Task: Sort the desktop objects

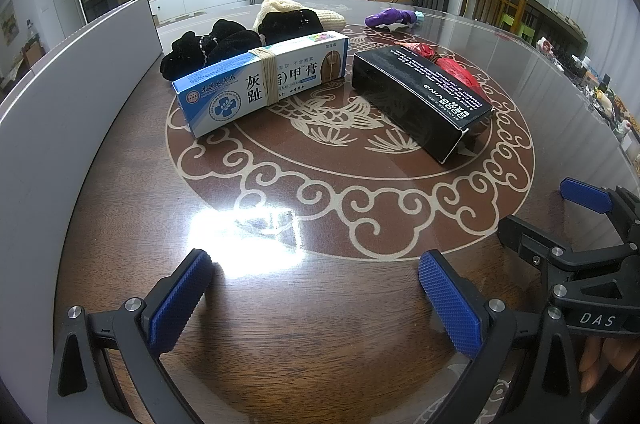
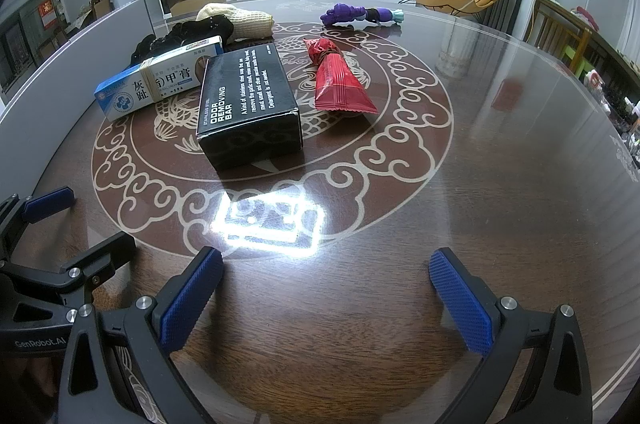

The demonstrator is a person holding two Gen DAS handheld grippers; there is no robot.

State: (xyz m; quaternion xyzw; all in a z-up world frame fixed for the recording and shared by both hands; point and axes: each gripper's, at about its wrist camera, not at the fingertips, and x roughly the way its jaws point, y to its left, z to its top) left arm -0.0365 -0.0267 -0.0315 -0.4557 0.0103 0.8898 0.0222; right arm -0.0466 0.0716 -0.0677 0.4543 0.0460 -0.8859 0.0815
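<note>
Fingers (image 1: 182, 300) of the left gripper (image 1: 312, 302) stand spread wide and empty above the desk (image 1: 360, 304), nearer the camera than the black box (image 1: 420, 96). The right gripper (image 2: 328, 304) is likewise released, holding nothing, also on the near side of the black box. Left of the black box lies a blue-and-white carton (image 1: 260, 80) bound with rubber bands; just right of it, a red packet (image 2: 340, 84). Beyond it sit black and cream fabric items (image 1: 240, 36) and a purple toy (image 2: 360, 14).
</note>
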